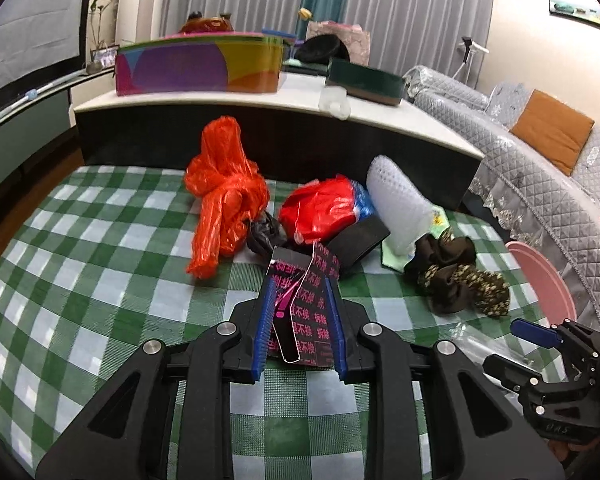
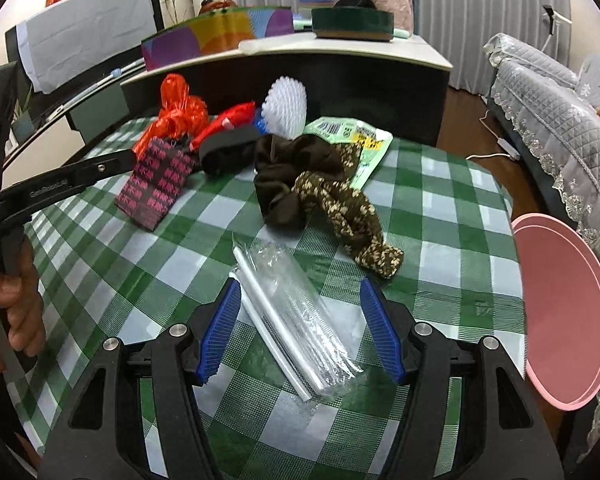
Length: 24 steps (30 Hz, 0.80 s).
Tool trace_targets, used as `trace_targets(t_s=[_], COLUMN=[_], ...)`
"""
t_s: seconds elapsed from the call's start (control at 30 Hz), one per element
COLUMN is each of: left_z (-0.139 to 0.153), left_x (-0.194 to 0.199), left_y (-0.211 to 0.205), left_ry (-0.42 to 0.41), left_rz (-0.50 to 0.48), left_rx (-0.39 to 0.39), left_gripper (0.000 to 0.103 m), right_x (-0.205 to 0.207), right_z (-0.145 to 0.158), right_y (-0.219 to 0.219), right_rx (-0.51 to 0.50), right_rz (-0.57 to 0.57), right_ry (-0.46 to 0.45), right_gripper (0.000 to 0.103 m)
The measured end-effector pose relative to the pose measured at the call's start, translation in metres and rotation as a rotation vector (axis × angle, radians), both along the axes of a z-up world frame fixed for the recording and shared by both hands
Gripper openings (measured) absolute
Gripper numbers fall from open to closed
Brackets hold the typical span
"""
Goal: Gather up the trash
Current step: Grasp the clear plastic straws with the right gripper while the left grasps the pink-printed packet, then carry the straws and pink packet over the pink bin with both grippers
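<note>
A black package with pink print (image 1: 304, 312) sits creased between the blue pads of my left gripper (image 1: 300, 282), which is shut on it just above the green checked tablecloth (image 1: 100, 280). The right wrist view shows the same package (image 2: 152, 184) tilted, its low end near the cloth. A clear plastic wrapper (image 2: 296, 316) lies flat on the cloth between the fingers of my right gripper (image 2: 300, 284), which is open; neither pad presses on it. A round pink bin (image 2: 564, 312) stands off the table's right edge.
Further back lie an orange bag (image 1: 224, 188), a red bag (image 1: 320, 208), a bubble-wrap roll (image 1: 400, 204), a black foam piece (image 1: 360, 240), brown patterned fabric (image 2: 320, 192) and a green packet (image 2: 364, 140). A dark counter (image 1: 280, 136) rises behind; a covered sofa (image 1: 540, 184) stands on the right.
</note>
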State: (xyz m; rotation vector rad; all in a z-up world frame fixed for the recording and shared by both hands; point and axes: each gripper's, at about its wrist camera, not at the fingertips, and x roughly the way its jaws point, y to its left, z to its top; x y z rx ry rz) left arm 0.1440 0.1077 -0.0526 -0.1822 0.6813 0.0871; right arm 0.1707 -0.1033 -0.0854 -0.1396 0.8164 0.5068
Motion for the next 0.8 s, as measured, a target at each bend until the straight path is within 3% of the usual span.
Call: trace_targets(t_s=[0.2,0.53,0.7,0.8], left_z=[-0.008,-0.014,-0.012,-0.007], left_x=[0.007,0.011,0.011,0.009], left_y=[-0.002,-0.005,-0.009,-0.013], left_ry=[0.029,0.064,0.063,0.050], left_rz=[0.005,0.002,-0.015,-0.033], left_rx=[0.003,0.015,0.022,0.030], left_gripper=[0.026,0.025,0.007,0.004], right_x=[0.005,0.008,0.003,0.002], right_z=[-0.003,-0.007,-0.006,-0.001], right_y=[-0.001,-0.001,0.002,0.002], right_rx=[0.008,0.016,0.021,0.036], right_rz=[0.002,0.012,0.039,0.034], right_ry=[0.036,0.070,0.070,0.060], right_gripper=[0.061,0.031,0.014,0.009])
